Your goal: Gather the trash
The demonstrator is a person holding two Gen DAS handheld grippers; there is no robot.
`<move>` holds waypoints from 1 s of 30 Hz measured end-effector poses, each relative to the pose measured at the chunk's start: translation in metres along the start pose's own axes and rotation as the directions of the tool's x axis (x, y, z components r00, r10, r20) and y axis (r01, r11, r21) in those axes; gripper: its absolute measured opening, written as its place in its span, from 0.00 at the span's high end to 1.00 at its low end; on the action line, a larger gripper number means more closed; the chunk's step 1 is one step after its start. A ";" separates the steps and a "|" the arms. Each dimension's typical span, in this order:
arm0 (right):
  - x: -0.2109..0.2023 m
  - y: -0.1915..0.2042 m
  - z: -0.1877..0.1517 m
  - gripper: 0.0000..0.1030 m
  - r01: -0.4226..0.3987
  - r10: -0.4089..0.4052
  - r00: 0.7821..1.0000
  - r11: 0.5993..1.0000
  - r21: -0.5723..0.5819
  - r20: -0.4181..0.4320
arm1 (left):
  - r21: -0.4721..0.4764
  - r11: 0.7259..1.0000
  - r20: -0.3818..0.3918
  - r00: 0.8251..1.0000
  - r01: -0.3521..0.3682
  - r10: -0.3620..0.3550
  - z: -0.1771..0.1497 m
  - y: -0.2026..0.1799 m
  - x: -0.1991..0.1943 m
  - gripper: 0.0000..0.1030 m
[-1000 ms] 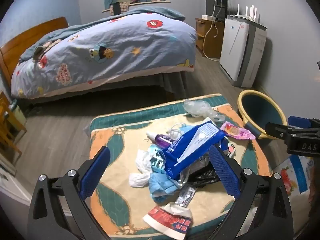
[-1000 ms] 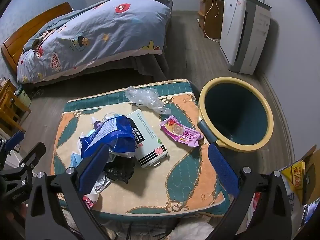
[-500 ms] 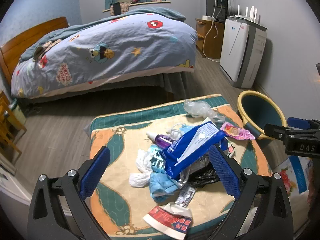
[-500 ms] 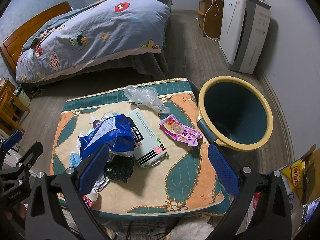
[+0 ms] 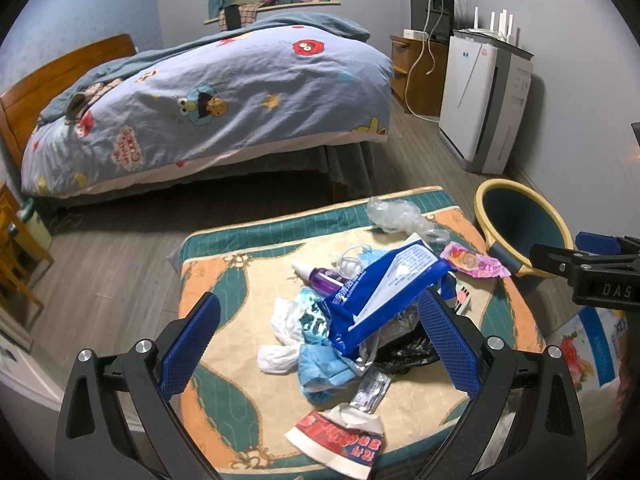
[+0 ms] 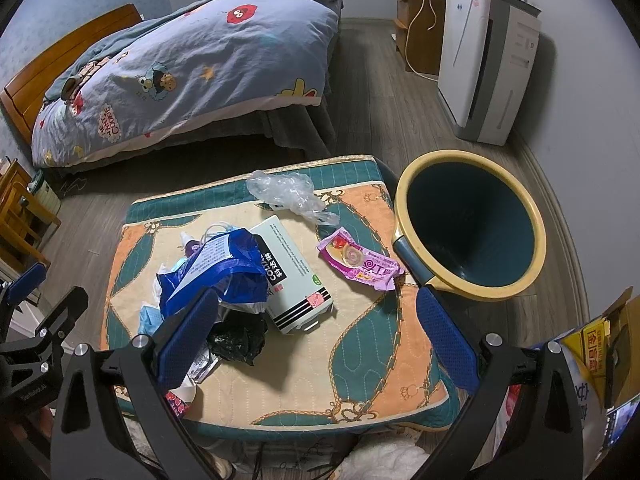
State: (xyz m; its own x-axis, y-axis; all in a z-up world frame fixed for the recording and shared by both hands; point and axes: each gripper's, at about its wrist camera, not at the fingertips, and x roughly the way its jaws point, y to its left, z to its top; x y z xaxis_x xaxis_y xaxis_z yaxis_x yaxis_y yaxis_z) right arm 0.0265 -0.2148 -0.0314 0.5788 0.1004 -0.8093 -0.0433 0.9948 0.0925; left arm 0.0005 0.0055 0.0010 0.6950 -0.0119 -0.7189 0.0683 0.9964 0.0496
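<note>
A pile of trash lies on a patterned cushion (image 5: 224,292) (image 6: 360,332): a blue wrapper (image 5: 384,292) (image 6: 224,268), a white box (image 6: 294,272), a pink candy wrapper (image 5: 474,265) (image 6: 360,260), clear plastic (image 5: 394,213) (image 6: 286,192), a black bag (image 6: 236,336), a purple bottle (image 5: 320,276), tissues (image 5: 286,320) and a red-white wrapper (image 5: 340,438). A blue bin with a yellow rim (image 5: 520,232) (image 6: 472,224) stands to the right of the cushion. My left gripper (image 5: 316,344) and my right gripper (image 6: 316,336) are both open and empty, above the cushion's near edge.
A bed with a blue cartoon duvet (image 5: 208,108) (image 6: 184,72) stands behind the cushion. A white air purifier (image 5: 484,100) (image 6: 484,64) and a wooden cabinet (image 5: 416,72) stand along the right wall. Printed boxes (image 6: 592,360) lie at the near right. Wooden furniture (image 6: 20,216) stands at the left.
Both grippers have shifted only slightly; the right wrist view has drawn a little nearer to the cushion. The trash has not moved.
</note>
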 end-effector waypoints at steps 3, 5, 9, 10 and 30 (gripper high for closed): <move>0.000 0.000 0.000 0.05 -0.001 0.001 1.000 1.000 0.000 -0.001 | 0.002 1.000 -0.001 1.000 -0.002 0.002 -0.001 -0.001 -0.001 0.05; 0.000 0.000 0.000 0.05 -0.001 0.001 1.000 1.000 0.000 -0.001 | 0.002 1.000 0.000 1.000 -0.001 0.001 -0.001 -0.001 -0.001 0.05; 0.000 0.000 0.000 0.05 -0.002 0.002 1.000 1.000 0.000 -0.004 | 0.001 1.000 -0.002 1.000 -0.001 0.001 -0.001 -0.001 -0.001 0.05; 0.000 0.000 0.000 0.05 -0.001 0.001 1.000 1.000 0.000 -0.003 | 0.001 1.000 -0.002 1.000 -0.001 0.001 -0.001 -0.001 -0.001 0.05; 0.002 0.000 -0.003 0.05 -0.002 0.002 1.000 1.000 0.003 -0.015 | 0.010 1.000 -0.004 1.000 -0.002 0.002 -0.002 -0.006 0.001 0.05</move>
State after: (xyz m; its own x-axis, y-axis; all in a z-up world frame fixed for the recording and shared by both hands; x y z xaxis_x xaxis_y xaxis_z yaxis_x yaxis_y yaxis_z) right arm 0.0249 -0.2147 -0.0346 0.5661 0.1028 -0.8179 -0.0421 0.9945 0.0959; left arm -0.0011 -0.0001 -0.0015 0.6926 -0.0096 -0.7213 0.0741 0.9956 0.0578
